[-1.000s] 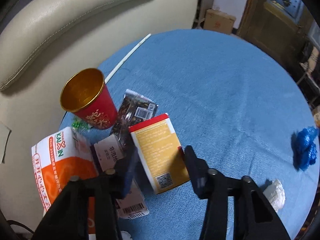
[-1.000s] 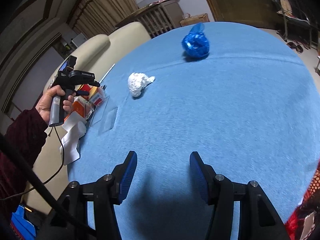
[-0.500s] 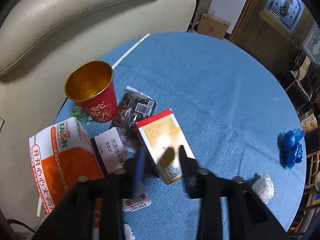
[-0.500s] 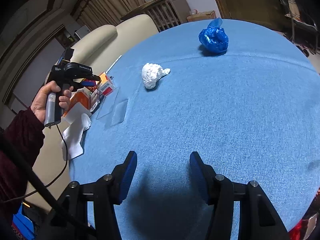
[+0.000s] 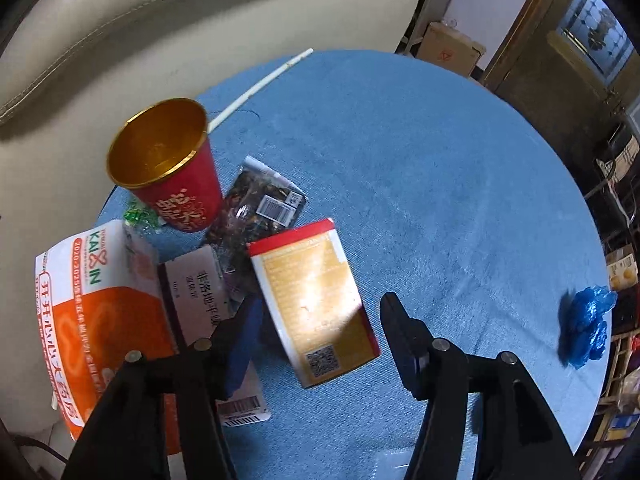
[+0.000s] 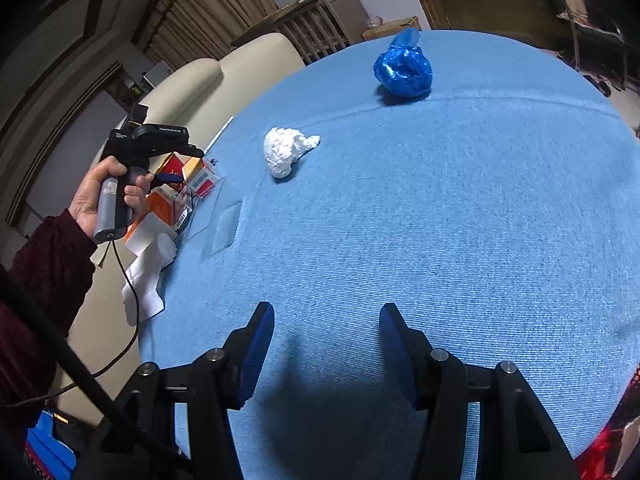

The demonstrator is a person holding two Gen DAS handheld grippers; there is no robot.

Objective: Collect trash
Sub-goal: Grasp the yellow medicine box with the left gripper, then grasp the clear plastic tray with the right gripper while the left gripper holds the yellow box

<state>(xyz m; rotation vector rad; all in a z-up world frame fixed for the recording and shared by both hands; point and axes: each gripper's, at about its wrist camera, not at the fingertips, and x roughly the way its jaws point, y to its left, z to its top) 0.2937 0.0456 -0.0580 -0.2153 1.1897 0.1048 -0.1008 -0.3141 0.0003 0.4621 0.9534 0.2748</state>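
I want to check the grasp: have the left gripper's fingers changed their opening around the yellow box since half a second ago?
Yes. The left gripper has opened wider: its fingers now stand apart on both sides of the yellow box, not touching it.

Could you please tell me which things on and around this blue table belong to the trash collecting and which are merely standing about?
Belonging to the job:
yellow box with red edge, between the open left gripper fingers
red paper cup
dark snack wrapper
white paper wad
blue plastic wad
open right gripper

Just lying about:
cream sofa
cardboard box
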